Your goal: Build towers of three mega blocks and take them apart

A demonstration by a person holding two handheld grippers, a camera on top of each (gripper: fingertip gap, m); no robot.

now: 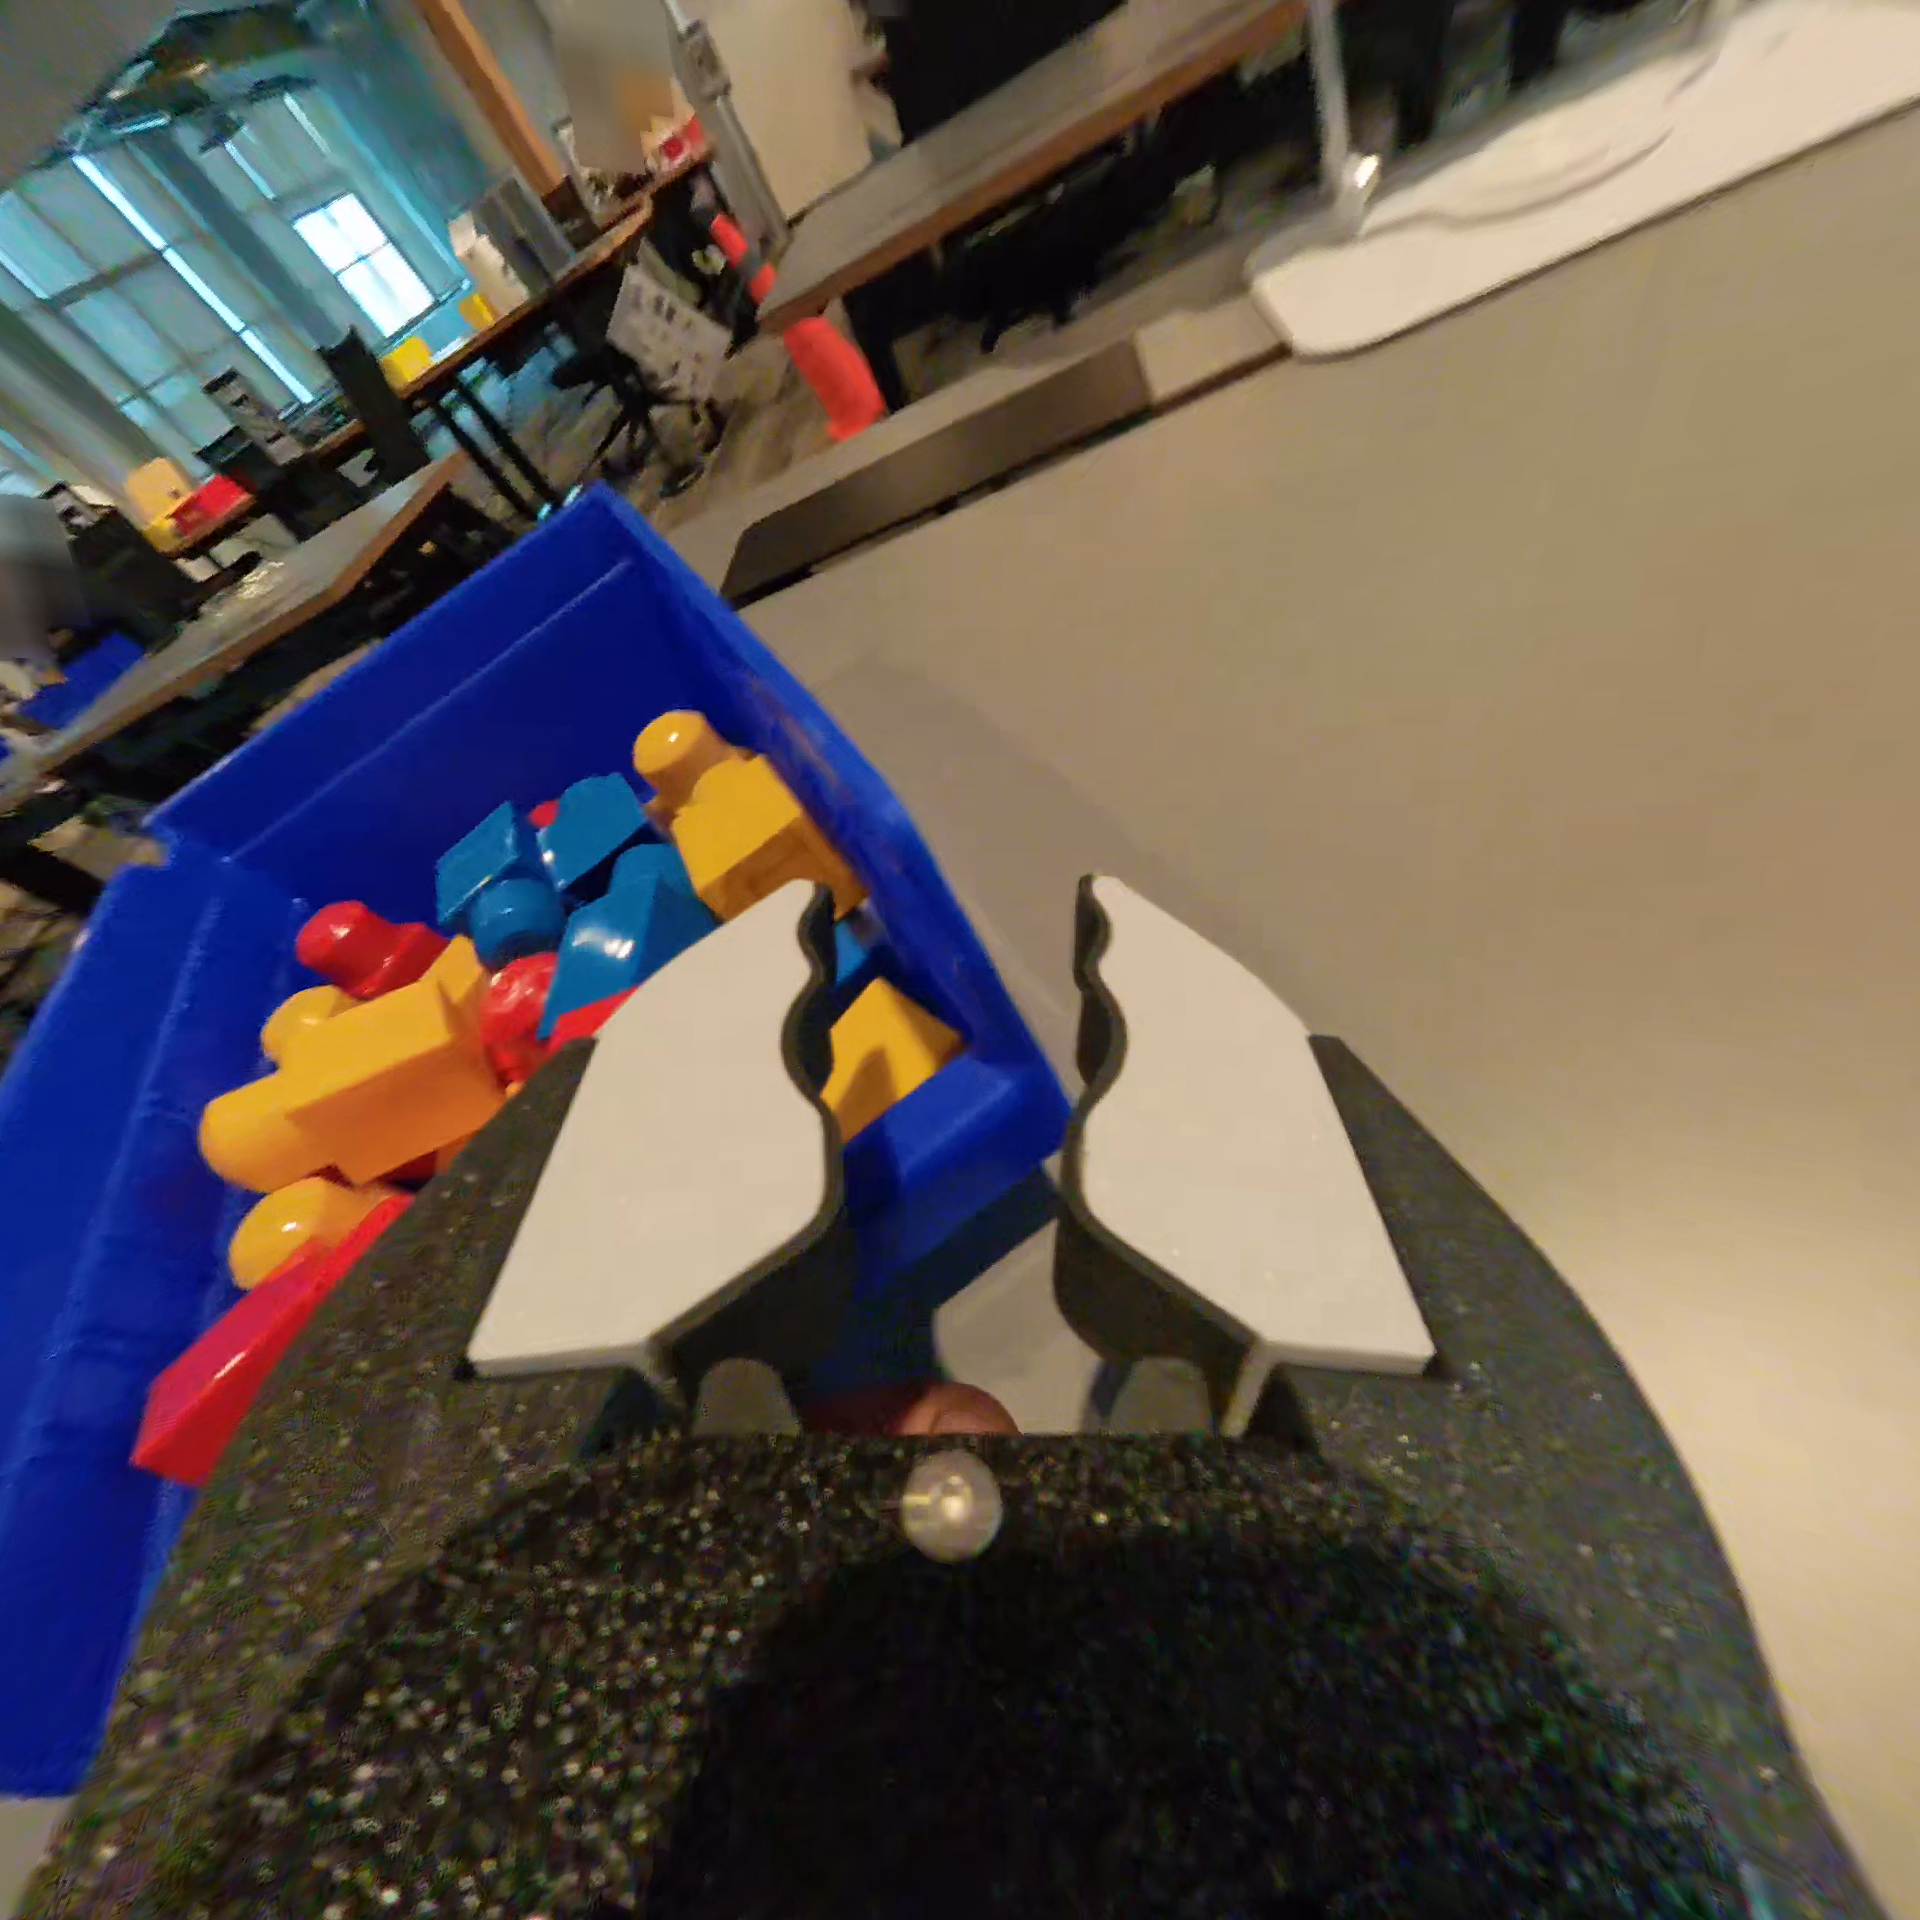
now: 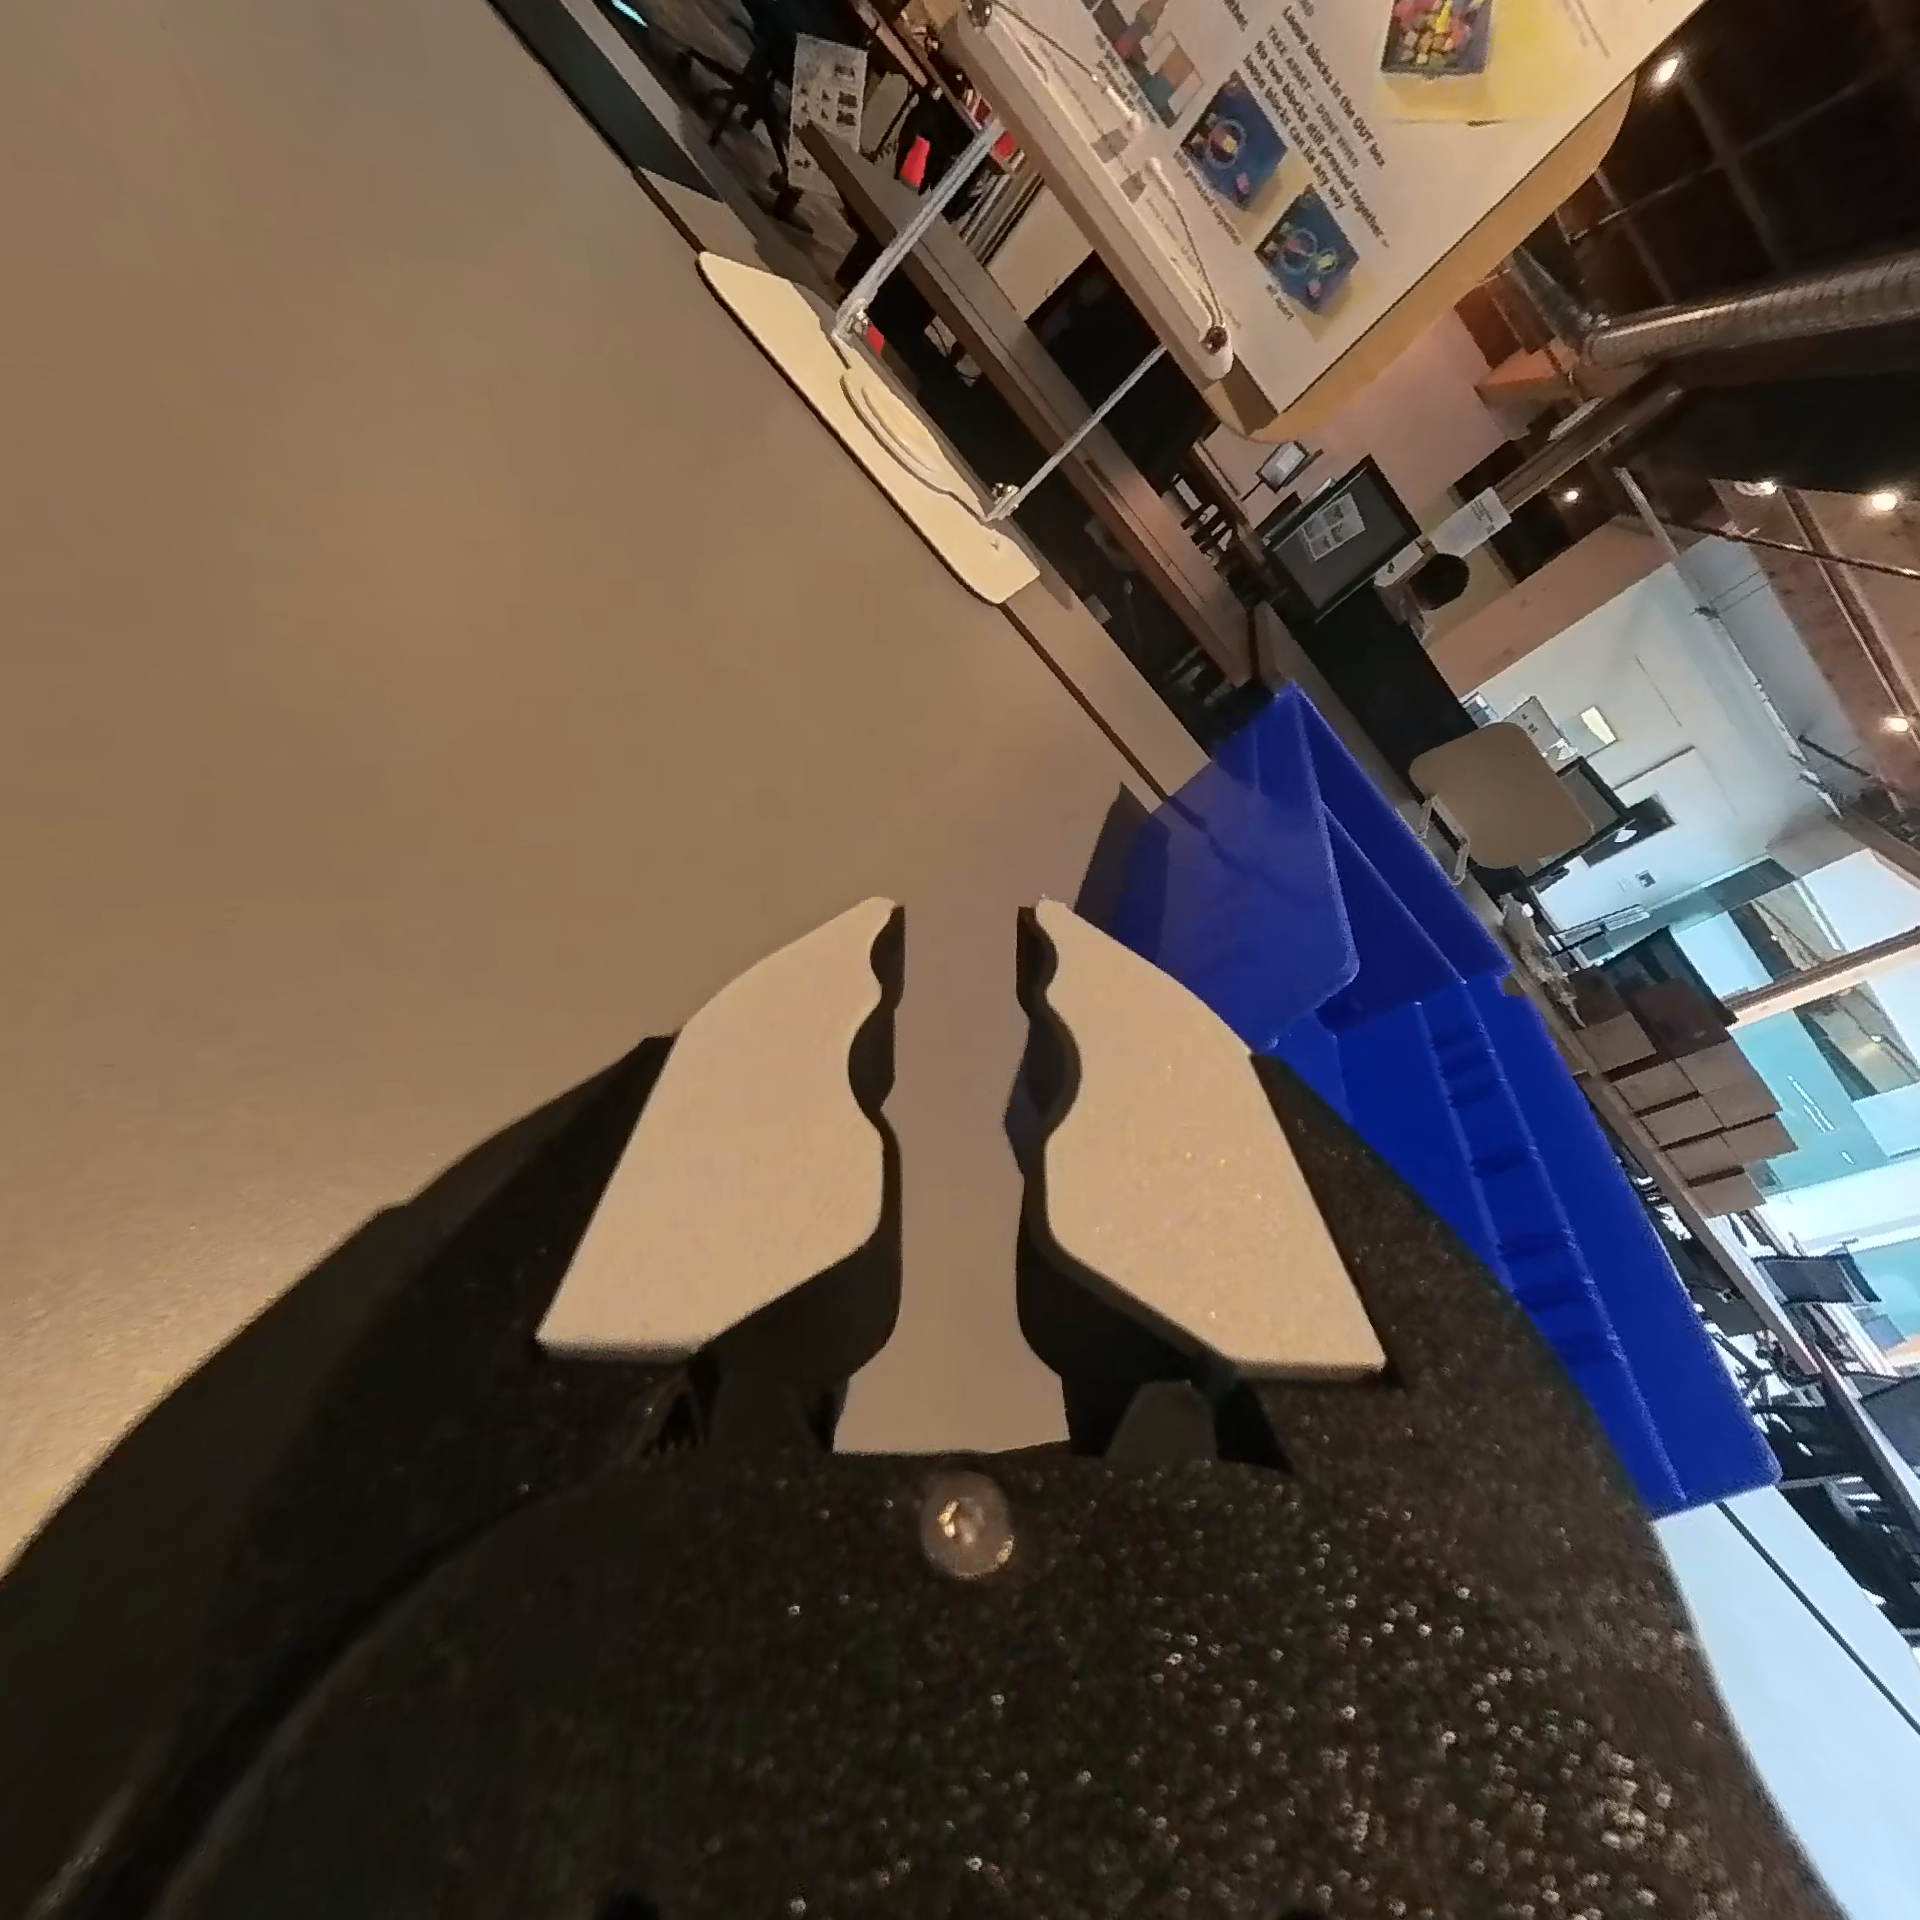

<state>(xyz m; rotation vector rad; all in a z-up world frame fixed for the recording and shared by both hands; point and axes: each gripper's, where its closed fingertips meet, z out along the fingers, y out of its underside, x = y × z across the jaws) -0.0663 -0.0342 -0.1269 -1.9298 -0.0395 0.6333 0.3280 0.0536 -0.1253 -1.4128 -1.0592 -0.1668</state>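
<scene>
In the left wrist view a blue bin (image 1: 364,810) holds several yellow (image 1: 727,810), red (image 1: 364,945) and blue (image 1: 613,935) mega blocks in a loose pile. My left gripper (image 1: 951,904) is open and empty, hovering over the bin's near right corner, its left finger over the blocks and its right finger over the bare table. In the right wrist view my right gripper (image 2: 961,914) is open and empty above the grey table (image 2: 364,623). A second blue bin (image 2: 1455,1091) stands just right of its right finger; its inside is hidden.
A white flat stand base (image 2: 883,416) with thin wire legs sits at the table's far edge, carrying an instruction board (image 2: 1299,156). It also shows in the left wrist view (image 1: 1558,239). Other desks, chairs and an orange cone (image 1: 831,364) lie beyond the table.
</scene>
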